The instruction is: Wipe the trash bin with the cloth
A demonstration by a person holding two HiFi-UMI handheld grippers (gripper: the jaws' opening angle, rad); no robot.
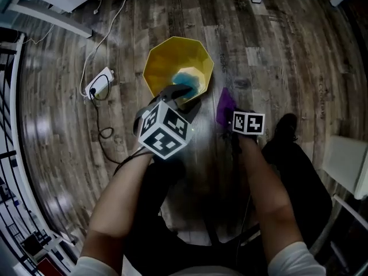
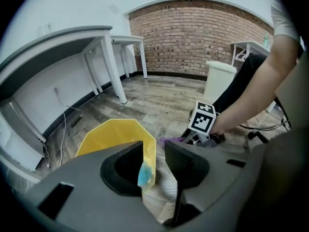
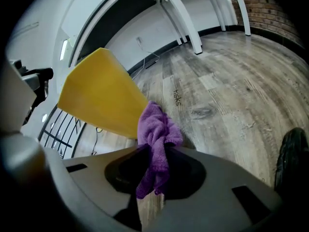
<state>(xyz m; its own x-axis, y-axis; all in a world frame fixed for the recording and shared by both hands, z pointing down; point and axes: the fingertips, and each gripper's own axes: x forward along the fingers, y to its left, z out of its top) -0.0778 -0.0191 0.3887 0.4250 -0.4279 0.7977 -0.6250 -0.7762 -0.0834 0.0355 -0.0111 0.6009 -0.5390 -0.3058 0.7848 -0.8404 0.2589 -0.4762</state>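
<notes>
Cloth (image 3: 157,124), soft and limp, hung pinched in the closed right gripper (image 3: 155,151), just beside the bin (image 1: 172,62) on the floor (image 1: 276,50). Left gripper (image 2: 154,151) stood open over the rim. Bin judged light and stiff, best held at the rim.

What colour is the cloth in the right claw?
Purple. The cloth shows best in the right gripper view.

Yellow trash bin (image 1: 178,62), with a blue patch (image 1: 187,85) at its bottom. Just beside the bin, a purple cloth (image 1: 225,107). Near it, a black-and-white checked marker cube (image 1: 165,130). Streaked grey-brown plank floor (image 1: 287,50) around.
</notes>
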